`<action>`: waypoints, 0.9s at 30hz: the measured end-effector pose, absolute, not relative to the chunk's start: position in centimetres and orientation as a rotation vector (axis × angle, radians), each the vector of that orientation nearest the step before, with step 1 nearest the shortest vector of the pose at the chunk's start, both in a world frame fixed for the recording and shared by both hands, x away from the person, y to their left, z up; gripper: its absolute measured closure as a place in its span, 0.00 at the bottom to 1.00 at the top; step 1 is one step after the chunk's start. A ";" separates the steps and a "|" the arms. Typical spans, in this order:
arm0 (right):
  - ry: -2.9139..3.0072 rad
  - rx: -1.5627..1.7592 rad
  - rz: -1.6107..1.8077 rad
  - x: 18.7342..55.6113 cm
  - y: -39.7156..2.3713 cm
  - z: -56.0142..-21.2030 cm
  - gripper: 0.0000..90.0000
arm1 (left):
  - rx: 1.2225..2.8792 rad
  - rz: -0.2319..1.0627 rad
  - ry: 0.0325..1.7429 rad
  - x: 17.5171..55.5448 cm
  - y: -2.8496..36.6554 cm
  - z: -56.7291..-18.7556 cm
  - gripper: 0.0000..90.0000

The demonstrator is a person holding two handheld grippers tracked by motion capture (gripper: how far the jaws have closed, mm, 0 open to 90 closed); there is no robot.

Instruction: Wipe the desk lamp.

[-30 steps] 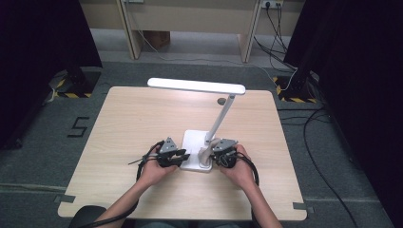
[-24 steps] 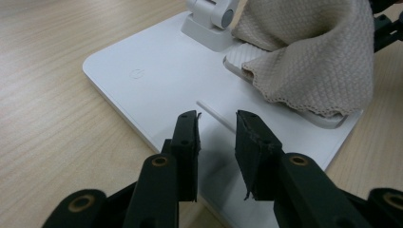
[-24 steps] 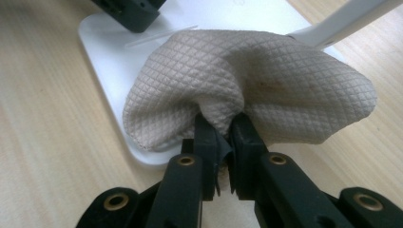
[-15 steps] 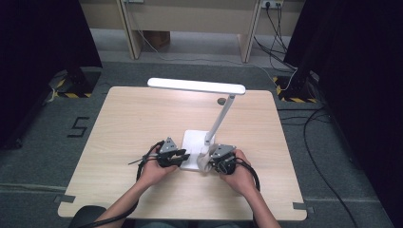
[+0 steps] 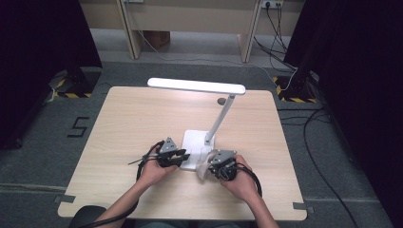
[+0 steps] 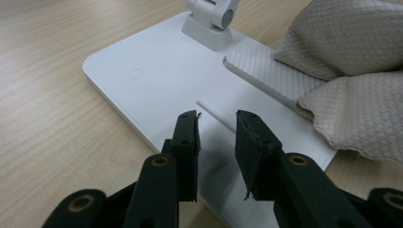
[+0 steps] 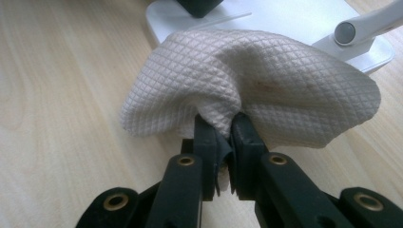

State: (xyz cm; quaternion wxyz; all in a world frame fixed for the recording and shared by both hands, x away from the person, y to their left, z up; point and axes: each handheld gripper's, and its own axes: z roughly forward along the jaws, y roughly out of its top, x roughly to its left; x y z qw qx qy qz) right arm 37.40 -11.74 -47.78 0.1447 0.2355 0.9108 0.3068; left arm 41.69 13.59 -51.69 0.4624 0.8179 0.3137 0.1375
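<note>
- Here, a white desk lamp with a flat rectangular base (image 5: 196,148), a slanted stem and a long bar head stands on the pale wooden worktop (image 5: 123,128); everything below is placed relative to that base.
- The left claw (image 5: 181,157) sits at the base's left front edge in the high view, held in the person's left hand (image 5: 153,172), its tips over the base.
- In the left gripper view, the left claw (image 6: 216,121) has its two black jaws apart with nothing between them; the bare white surface of the base (image 6: 157,76) and a thin groove show through the gap.
- A faint power symbol (image 6: 137,73) is printed on the base, to the left of the stem's hinge (image 6: 212,16) in that view.
- The right claw (image 5: 209,167) is at the base's right front corner in the high view, held in the person's right hand (image 5: 242,183).
- In the right gripper view, the right claw (image 7: 223,121) is clamped on a fold of a beige quilted cleaning cloth (image 7: 266,80), the jaws drawn close with the fabric pinched between them.
- The cloth bulges out above the jaws and lies against the near edge of the base (image 7: 294,14), partly over it and partly over the worktop.
- From the left gripper view, the same cloth (image 6: 351,71) covers the right side of the base, overlapping a ribbed white strip (image 6: 266,71) set into it.
</note>
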 end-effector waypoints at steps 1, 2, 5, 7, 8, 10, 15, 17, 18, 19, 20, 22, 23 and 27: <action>2.623 0.674 0.884 37.3 -11.7 -47.6 0.93 | 2.010 0.338 0.772 41.7 13.6 -51.7 0.77; 2.616 0.677 0.895 37.3 -11.6 -47.4 0.93 | 2.011 0.338 0.772 41.7 13.6 -51.7 0.77; 2.574 0.668 0.927 37.7 -11.2 -46.6 0.93 | 2.010 0.338 0.772 41.7 13.6 -51.7 0.77; 2.545 0.667 0.937 38.3 -10.7 -46.3 0.93 | 2.010 0.338 0.772 41.7 13.6 -51.7 0.77; 2.531 0.672 0.938 38.6 -10.5 -46.3 0.93 | 2.010 0.338 0.772 41.7 13.6 -51.7 0.77; 2.508 0.675 0.936 39.4 -10.1 -46.3 0.93 | 2.010 0.338 0.772 41.7 13.6 -51.7 0.77; 2.481 0.695 0.884 41.5 -9.3 -47.1 0.92 | 2.011 0.337 0.769 41.7 13.6 -51.7 0.77; 2.484 0.701 0.864 42.0 -9.0 -47.5 0.92 | 2.010 0.336 0.770 41.7 13.6 -51.7 0.77; 2.486 0.699 0.855 42.2 -8.8 -47.7 0.92 | 2.010 0.336 0.770 41.7 13.6 -51.7 0.77; 2.488 0.705 0.844 42.3 -8.7 -47.8 0.92 | 2.010 0.336 0.770 41.7 13.6 -51.7 0.77; 2.493 0.699 0.838 42.5 -8.6 -47.9 0.92 | 2.010 0.336 0.770 41.7 13.6 -51.7 0.77; 2.497 0.692 0.833 42.6 -8.5 -47.9 0.92 | 2.010 0.336 0.770 41.7 13.6 -51.7 0.77; 2.502 0.699 0.830 42.5 -8.6 -47.9 0.92 | 2.010 0.336 0.770 41.7 13.6 -51.7 0.77; 2.530 0.711 0.825 42.4 -8.7 -47.8 0.93 | 2.012 0.337 0.769 41.7 13.6 -51.7 0.77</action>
